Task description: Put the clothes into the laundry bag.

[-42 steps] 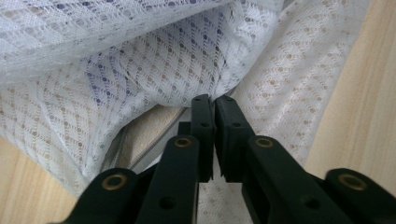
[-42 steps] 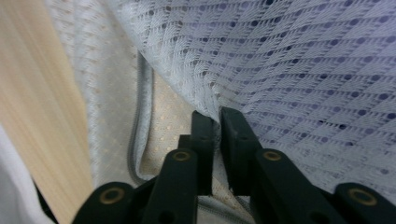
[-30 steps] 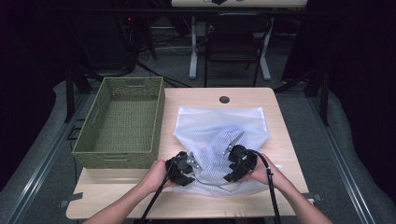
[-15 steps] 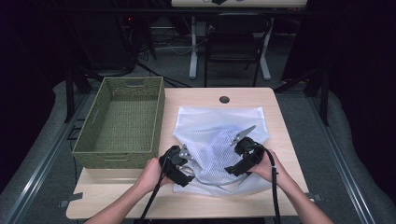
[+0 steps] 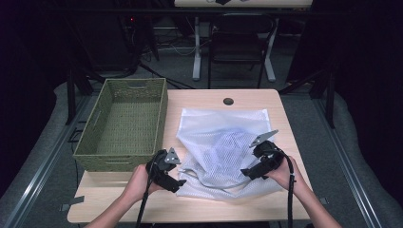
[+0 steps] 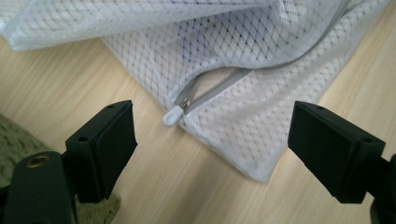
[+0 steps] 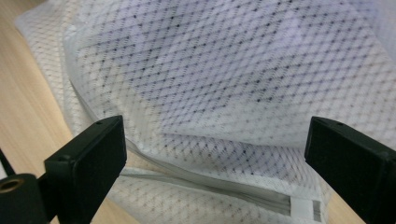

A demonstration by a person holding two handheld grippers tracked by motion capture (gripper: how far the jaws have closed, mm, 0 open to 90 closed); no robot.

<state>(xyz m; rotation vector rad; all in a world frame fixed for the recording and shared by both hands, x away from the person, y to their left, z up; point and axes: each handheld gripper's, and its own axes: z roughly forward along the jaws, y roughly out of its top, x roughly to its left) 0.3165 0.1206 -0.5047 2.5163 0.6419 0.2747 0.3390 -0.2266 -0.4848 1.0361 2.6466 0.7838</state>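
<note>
The white mesh laundry bag (image 5: 223, 147) lies flat on the wooden table (image 5: 247, 97), just right of the green woven basket (image 5: 124, 124), its near part rumpled and folded over itself. From the high view the left gripper (image 5: 181, 182) sits at the bag's near left corner and the right gripper (image 5: 244, 172) at its near right side, each in a hand coming from the table's near edge. That view cannot settle how the jaws stand, but the gripper views do. In the left gripper view the left gripper (image 6: 212, 154) has its two black jaws spread wide, having just been opening, with nothing gripped. Between and beyond them lies the bag's corner with its grey zipper (image 6: 219, 86) and white zipper pull (image 6: 173, 115) resting on bare wood (a strip of the basket's weave shows at the lower left). The right gripper view shows the right gripper (image 7: 217, 161) equally wide, also just opened, hovering over folded mesh without touching it, with a grey zipper band running below. Beyond the bag a round cable hole (image 5: 228, 101) sits near the table's far edge, and a dark chair (image 5: 236, 45) stands behind the table.
</note>
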